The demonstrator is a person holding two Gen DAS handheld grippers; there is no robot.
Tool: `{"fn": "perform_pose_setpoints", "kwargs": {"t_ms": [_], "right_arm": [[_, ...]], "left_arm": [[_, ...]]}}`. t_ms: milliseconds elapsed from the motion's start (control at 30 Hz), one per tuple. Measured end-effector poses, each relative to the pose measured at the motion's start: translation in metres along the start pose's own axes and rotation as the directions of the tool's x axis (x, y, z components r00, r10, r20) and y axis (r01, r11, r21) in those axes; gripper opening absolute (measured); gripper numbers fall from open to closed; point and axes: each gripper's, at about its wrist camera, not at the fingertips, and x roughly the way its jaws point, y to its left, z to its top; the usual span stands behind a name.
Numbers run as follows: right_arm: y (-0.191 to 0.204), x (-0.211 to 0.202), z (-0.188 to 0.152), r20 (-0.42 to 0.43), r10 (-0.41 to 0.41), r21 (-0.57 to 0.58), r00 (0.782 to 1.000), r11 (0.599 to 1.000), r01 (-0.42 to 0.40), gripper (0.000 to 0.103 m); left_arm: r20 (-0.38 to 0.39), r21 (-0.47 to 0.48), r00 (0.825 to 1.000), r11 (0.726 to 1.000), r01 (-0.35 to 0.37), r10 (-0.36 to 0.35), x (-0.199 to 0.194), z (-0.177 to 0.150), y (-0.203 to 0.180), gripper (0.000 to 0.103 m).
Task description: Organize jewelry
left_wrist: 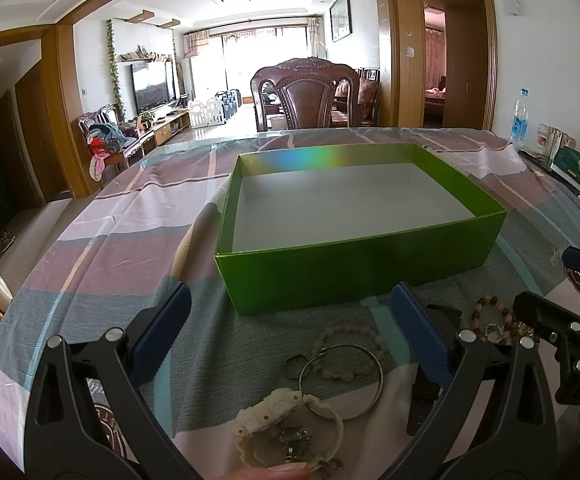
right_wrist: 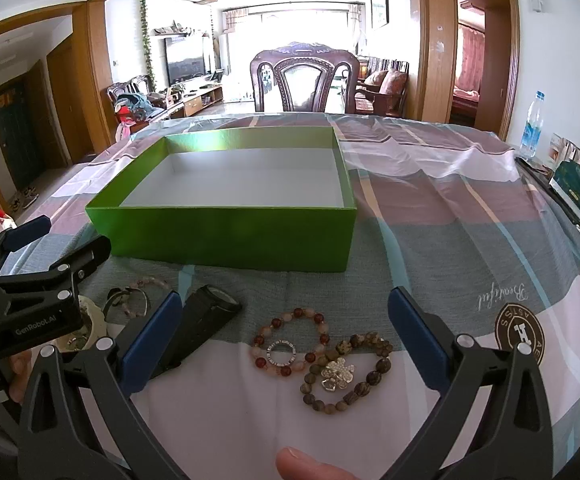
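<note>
On the plaid tablecloth (right_wrist: 470, 208): one green box (right_wrist: 229, 236), open, white inside. Before it, left gripper (left_wrist: 290, 332) spread wide over white watch (left_wrist: 285, 428), silver bangle (left_wrist: 342, 380), pale bead bracelet (left_wrist: 350, 360); right gripper (right_wrist: 285, 336) spread wide around red-bead bracelet (right_wrist: 290, 340), brown-bead bracelet (right_wrist: 346, 372); black watch (right_wrist: 205, 320) just left.

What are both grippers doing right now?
Left gripper: open, holding nothing, above the white watch.
Right gripper: open, holding nothing, above the bracelets.

"GenRobot.AI" is printed on the left gripper (right_wrist: 45, 264); "Beautiful" is stitched, upside down, on the tablecloth (right_wrist: 470, 216).
</note>
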Motion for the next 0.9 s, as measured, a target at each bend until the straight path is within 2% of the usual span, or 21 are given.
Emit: {"fn": "perform_pose_setpoints", "kwargs": {"t_ms": [600,900], "right_arm": [[0.001,0.003,-0.002,-0.011,0.004,0.001,1.0,1.0,-0.004,0.1],[0.002,0.009,-0.003,-0.047,0.009,0.004,0.999,1.0,-0.009,0.1]], "left_arm": [[-0.014,0.001,1.0,1.0,0.002,-0.002,0.008,-0.004,0.001,0.099],[-0.033,0.006,0.999,1.0,-0.001,0.001,0.01,-0.003,0.001,0.099]]}}
